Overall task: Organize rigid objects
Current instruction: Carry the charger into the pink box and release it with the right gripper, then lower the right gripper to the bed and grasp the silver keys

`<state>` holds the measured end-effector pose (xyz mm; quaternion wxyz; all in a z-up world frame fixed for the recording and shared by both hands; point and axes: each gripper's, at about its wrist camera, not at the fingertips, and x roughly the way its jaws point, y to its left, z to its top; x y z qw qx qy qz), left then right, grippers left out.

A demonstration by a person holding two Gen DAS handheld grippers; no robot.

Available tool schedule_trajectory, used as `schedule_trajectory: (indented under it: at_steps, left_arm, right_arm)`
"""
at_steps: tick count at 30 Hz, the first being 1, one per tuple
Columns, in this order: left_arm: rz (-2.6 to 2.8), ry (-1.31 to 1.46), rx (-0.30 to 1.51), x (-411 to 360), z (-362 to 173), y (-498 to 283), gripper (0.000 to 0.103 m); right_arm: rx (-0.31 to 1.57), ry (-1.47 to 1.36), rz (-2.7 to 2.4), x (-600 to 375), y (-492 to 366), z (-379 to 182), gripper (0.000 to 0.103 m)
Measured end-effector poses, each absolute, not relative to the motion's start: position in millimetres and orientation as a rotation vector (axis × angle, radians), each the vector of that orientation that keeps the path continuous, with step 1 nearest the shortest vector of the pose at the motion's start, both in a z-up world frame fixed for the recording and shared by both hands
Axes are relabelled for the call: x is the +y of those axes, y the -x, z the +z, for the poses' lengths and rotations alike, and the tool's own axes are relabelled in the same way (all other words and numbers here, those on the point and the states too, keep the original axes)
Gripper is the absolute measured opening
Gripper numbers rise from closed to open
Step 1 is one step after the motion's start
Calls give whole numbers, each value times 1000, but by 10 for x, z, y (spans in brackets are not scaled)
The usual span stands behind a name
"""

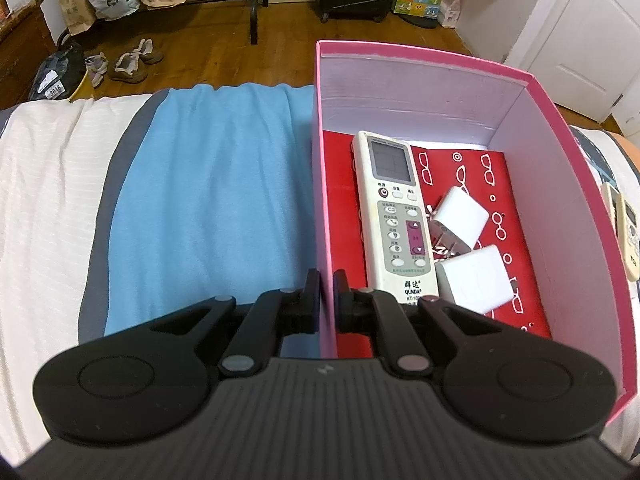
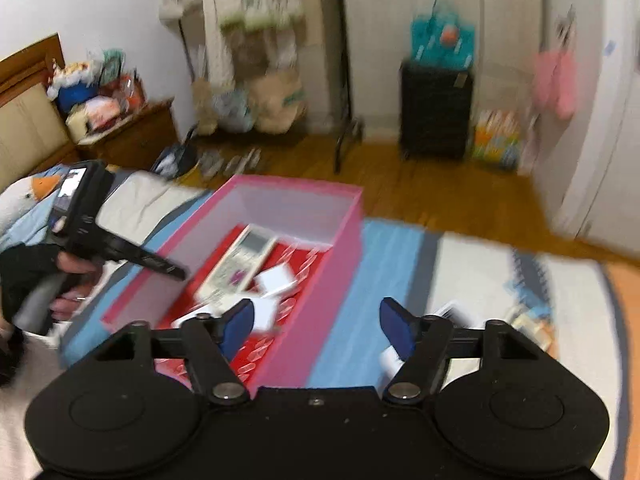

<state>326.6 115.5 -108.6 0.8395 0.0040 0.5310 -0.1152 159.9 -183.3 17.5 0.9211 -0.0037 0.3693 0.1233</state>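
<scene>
On a bed's blue towel [image 1: 208,200], the left gripper [image 1: 327,300] pinches the pink box [image 1: 424,50] wall at lower centre, steadying it; the right gripper [image 2: 316,326] hovers spread wide, empty, over its near edge.

The right wrist view is motion-blurred throughout, so the small white objects [image 2: 448,312] at lower right cannot be identified. In the left wrist view, the lower end of the white rectangular plastic remote control [image 1: 394,216] hides behind the left gripper [image 1: 327,300]. A second cream remote [image 1: 626,232], at the right edge, is cut off by the tall pink cardboard box wall [image 1: 572,200].
</scene>
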Motion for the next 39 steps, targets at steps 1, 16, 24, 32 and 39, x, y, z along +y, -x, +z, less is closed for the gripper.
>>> schedule_trajectory:
  at_steps: [1,16,24,32,39]
  left_arm:
    - [-242,-11,1122,1155,-1083,-3262,5]
    - [-223,-31,1124,1102,-1069,-3244,4]
    - [-207,-15,1089,1127,-976,-3113,4]
    - [-212,-12,1093,1158,-986,-3068,4]
    - [-210,-14,1100,1143,-1016,-3099,4]
  right_arm:
    - [740,43,241,-1864,-1548,131,74]
    - [1112,0,252,-1931,-1761,-974,61]
    - [1151,139,212,-1711,-1836,-1222,74]
    - [1169,150,139,-1775,-1788,-1263,72]
    - [1104,43,125,-1943,-1649,-1001,13]
